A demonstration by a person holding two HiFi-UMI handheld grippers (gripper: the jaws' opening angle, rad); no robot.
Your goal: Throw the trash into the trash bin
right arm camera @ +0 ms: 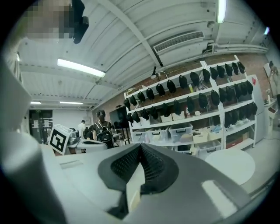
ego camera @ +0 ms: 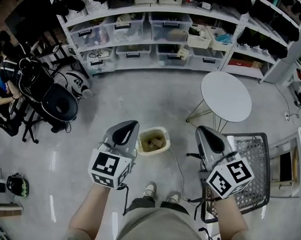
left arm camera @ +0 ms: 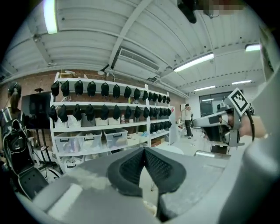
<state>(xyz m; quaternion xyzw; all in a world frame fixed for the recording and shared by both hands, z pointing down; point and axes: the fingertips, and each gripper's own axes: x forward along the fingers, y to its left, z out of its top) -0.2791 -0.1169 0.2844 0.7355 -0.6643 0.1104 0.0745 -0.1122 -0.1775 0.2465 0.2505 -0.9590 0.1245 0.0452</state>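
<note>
My left tool (ego camera: pixel 124 133) is pinched shut on nothing, up left of the trash bin (ego camera: pixel 165 141), which stands on the floor just beyond my feet with the trash (ego camera: pixel 152 142) inside. My right tool (ego camera: pixel 209 137), right of the bin, is likewise closed and empty; I reckon a careless step could tip the bin or snag the cable (ego camera: pixel 177 165) beside it

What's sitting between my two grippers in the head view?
In the head view, the trash bin stands on the floor between the left gripper and right gripper, with brownish trash inside.
</note>
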